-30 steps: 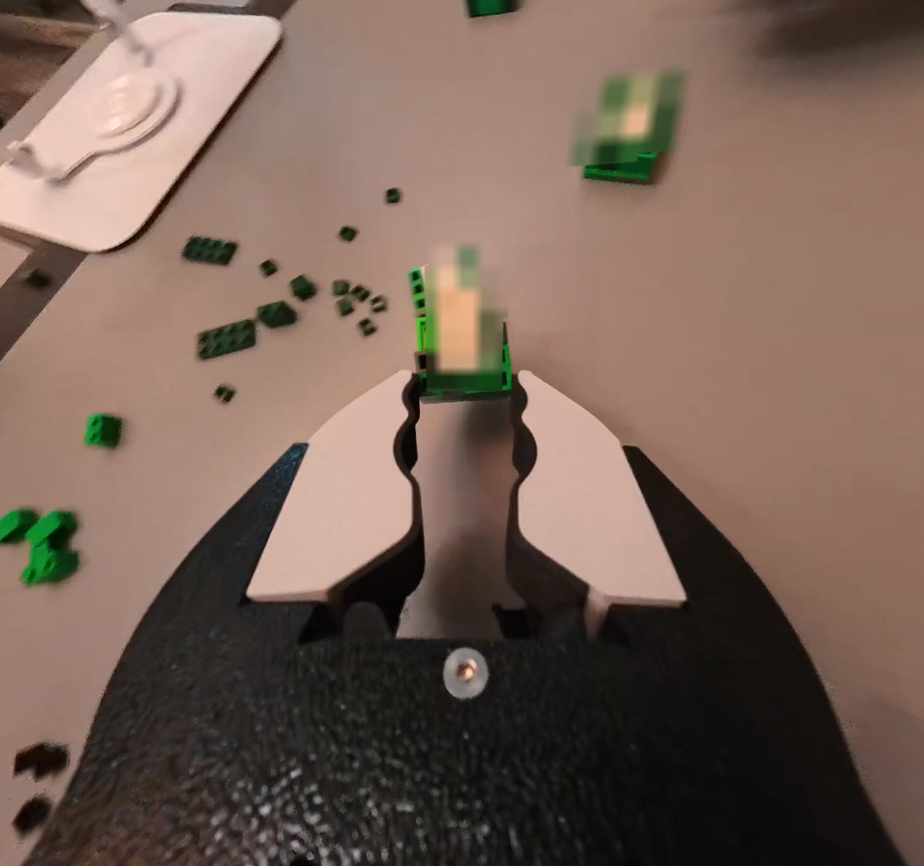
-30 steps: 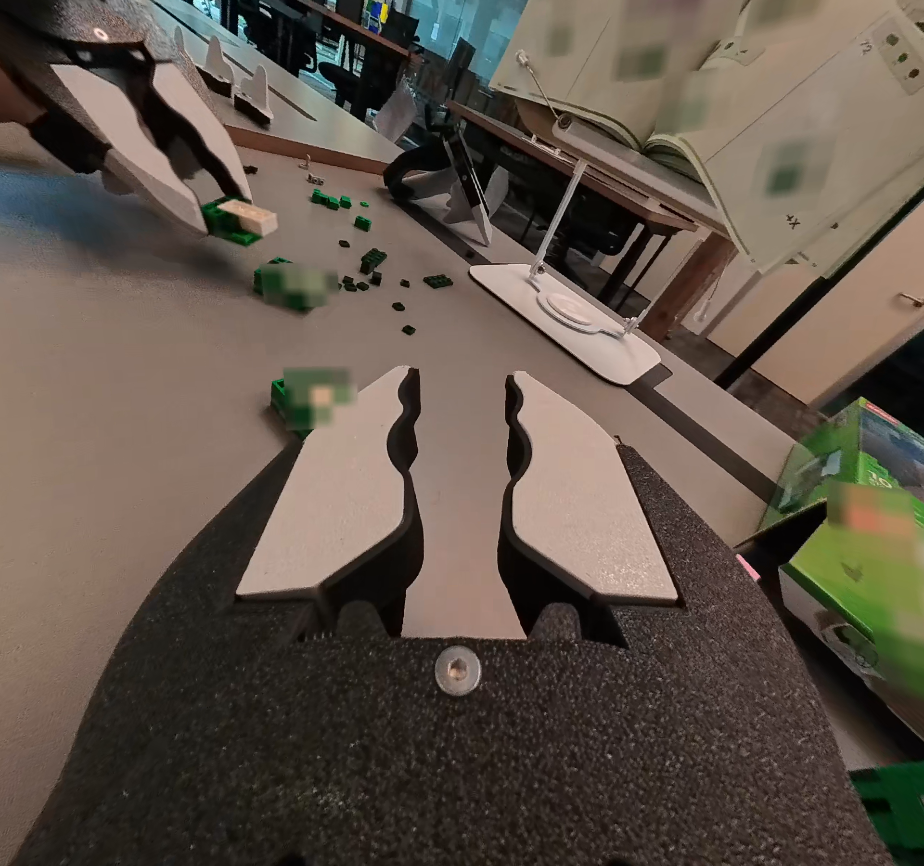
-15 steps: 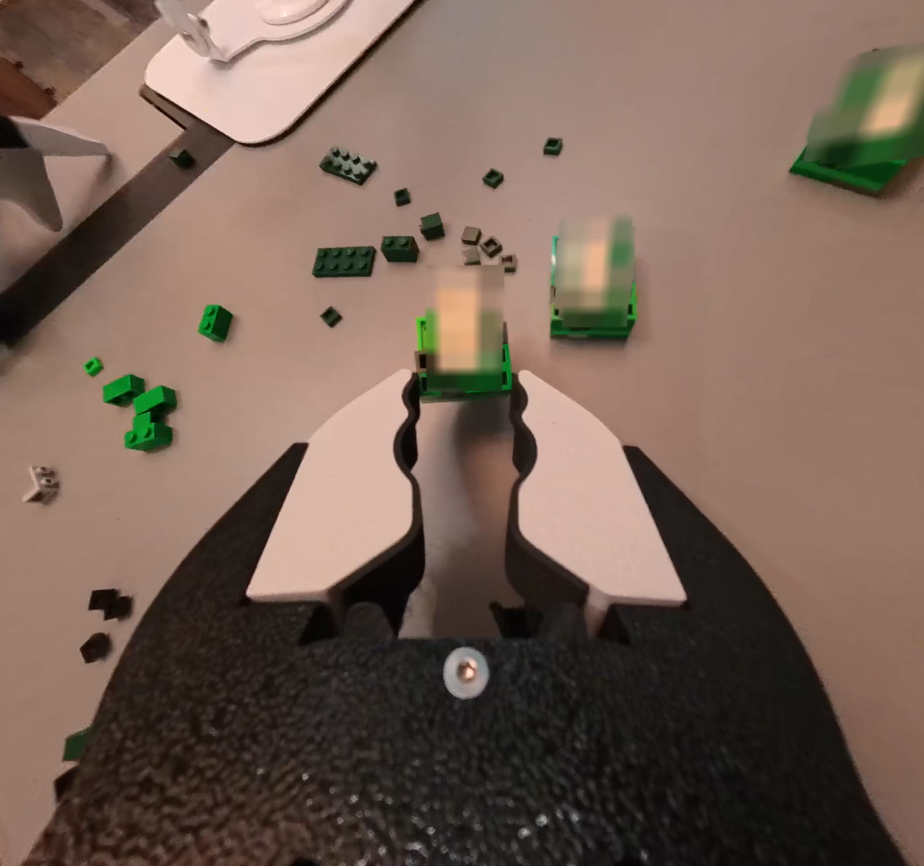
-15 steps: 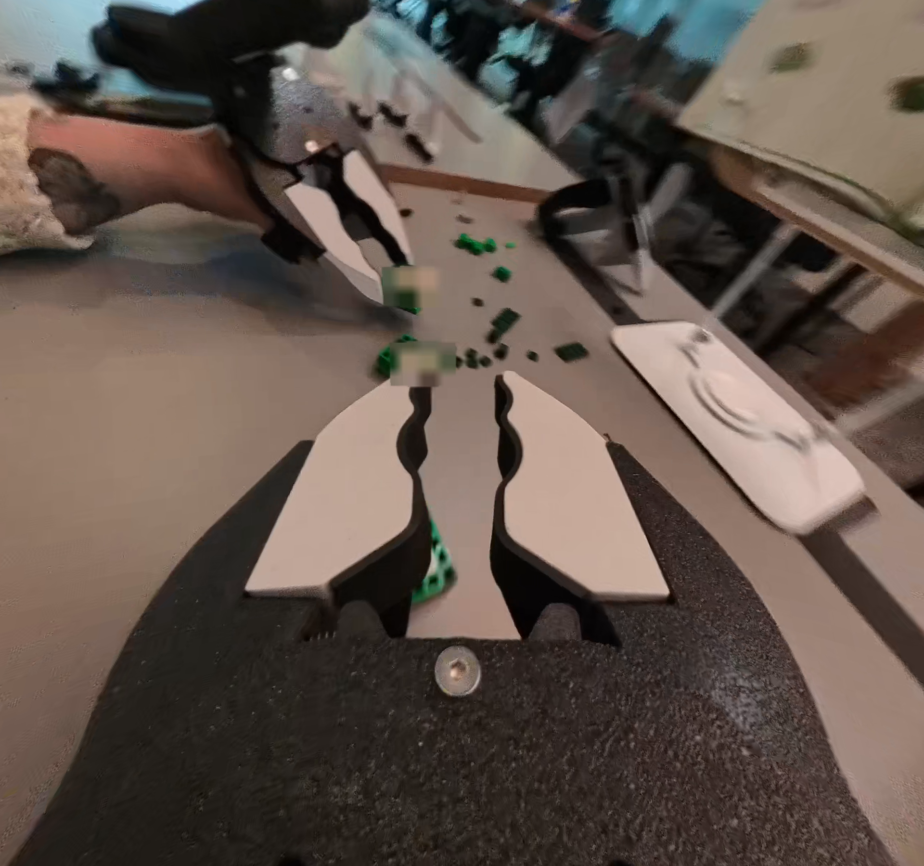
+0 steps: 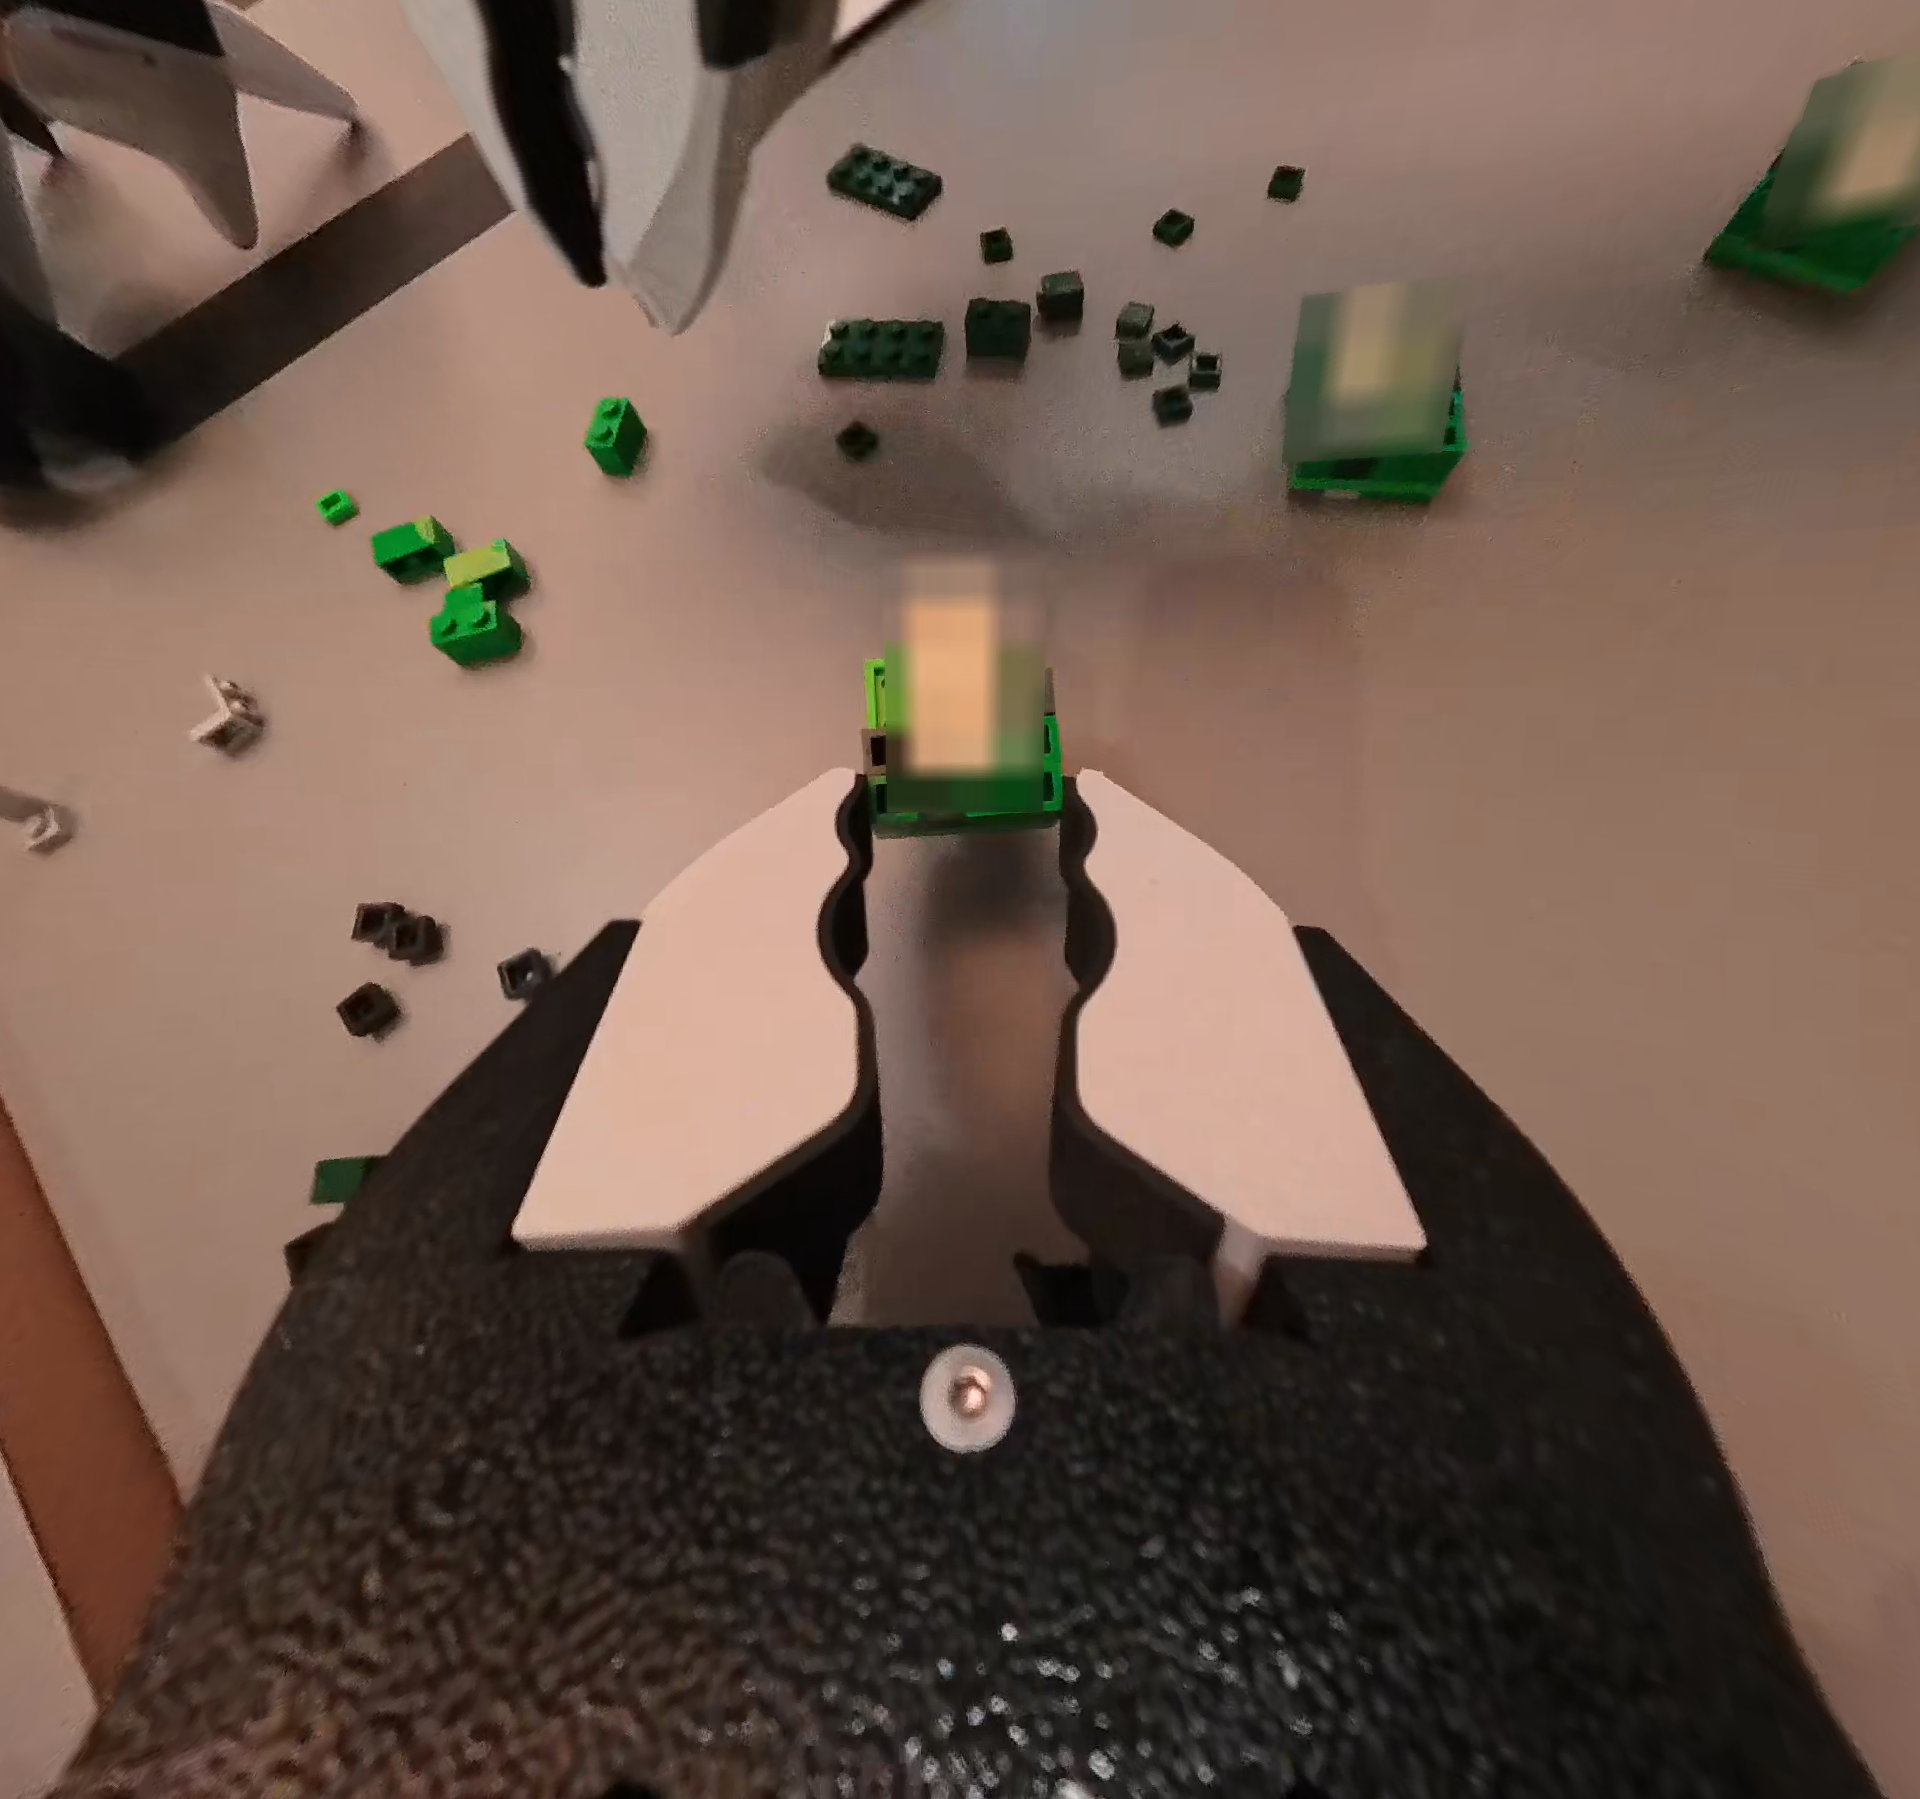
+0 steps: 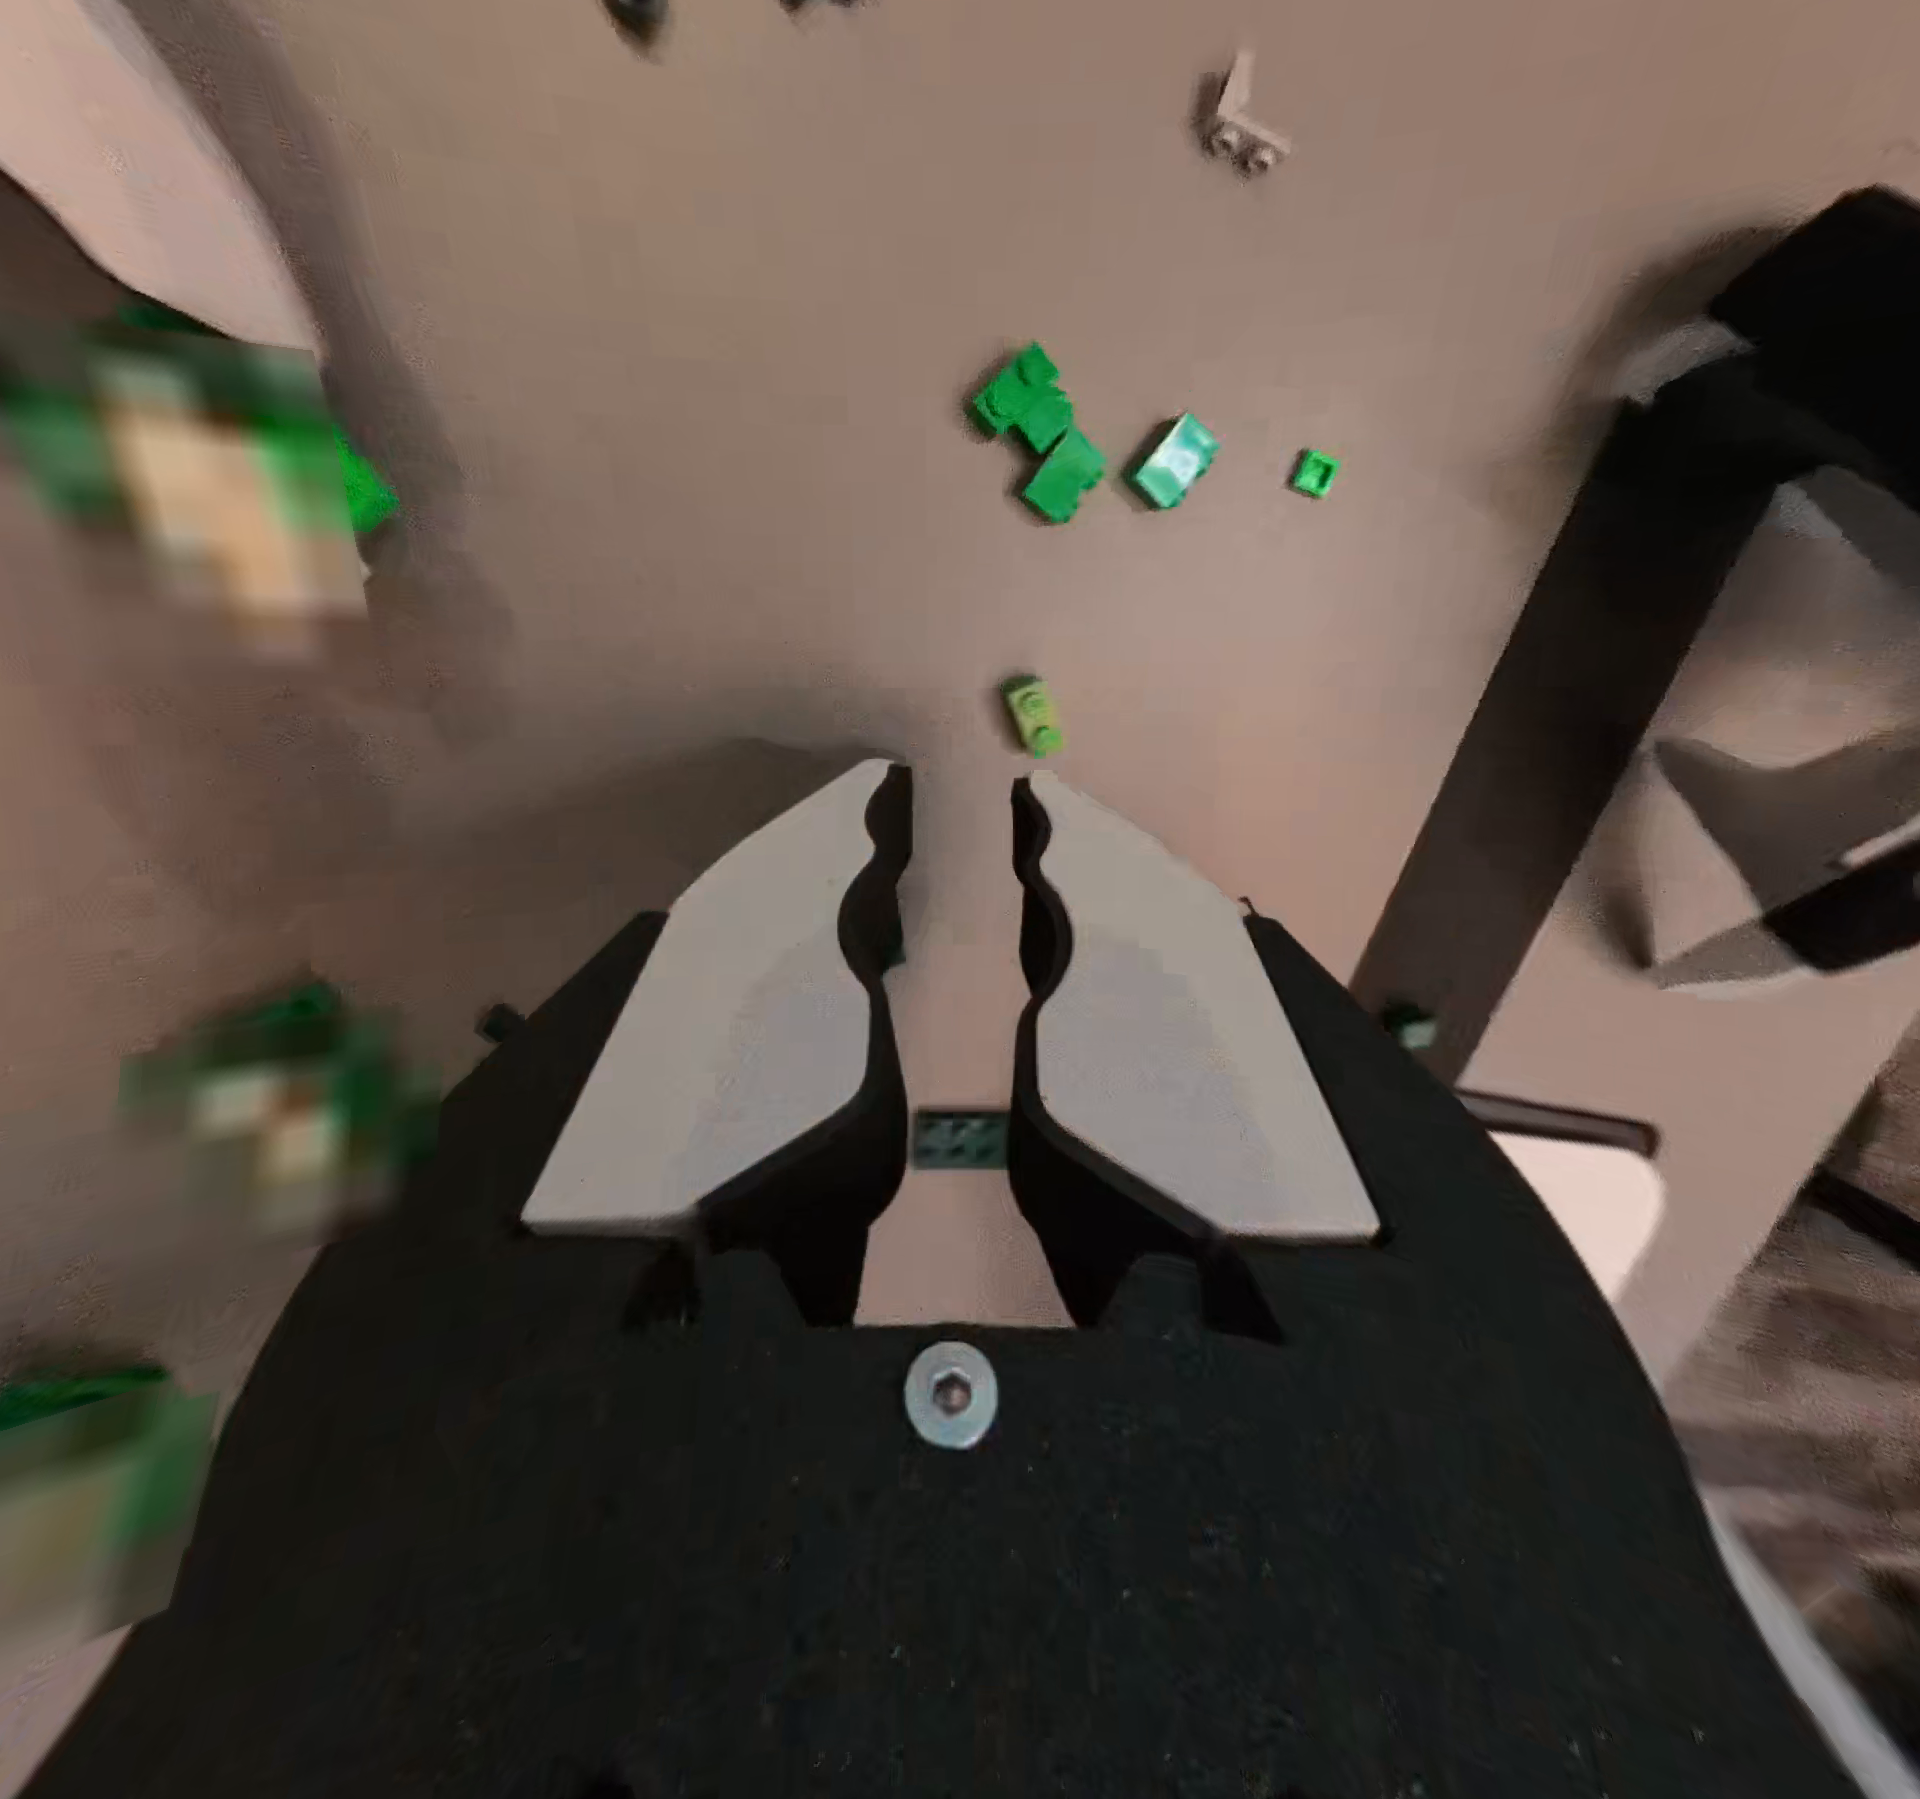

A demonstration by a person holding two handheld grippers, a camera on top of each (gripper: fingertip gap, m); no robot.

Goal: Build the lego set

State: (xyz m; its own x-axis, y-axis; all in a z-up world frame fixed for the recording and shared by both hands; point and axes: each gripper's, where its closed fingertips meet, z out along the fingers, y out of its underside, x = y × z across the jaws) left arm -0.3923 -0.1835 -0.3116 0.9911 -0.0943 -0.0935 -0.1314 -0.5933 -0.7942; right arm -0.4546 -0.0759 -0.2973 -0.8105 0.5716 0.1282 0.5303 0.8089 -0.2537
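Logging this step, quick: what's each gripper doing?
Left gripper: shut on a green lego block.
Right gripper: open, empty.

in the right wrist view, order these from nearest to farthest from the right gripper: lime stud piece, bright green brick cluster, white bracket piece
1. Lime stud piece, just beyond the right gripper, slightly right of its tips.
2. Bright green brick cluster, farther up the table, a little right of centre.
3. White bracket piece, farthest, upper right.

The grey tabletop (image 5: pixel 1455 814) ends at a dark seam strip (image 5: pixel 312 284) on the far left. Past it, a white stand with spread feet (image 5: pixel 156 108) rests on the neighbouring table surface (image 5: pixel 322 14).
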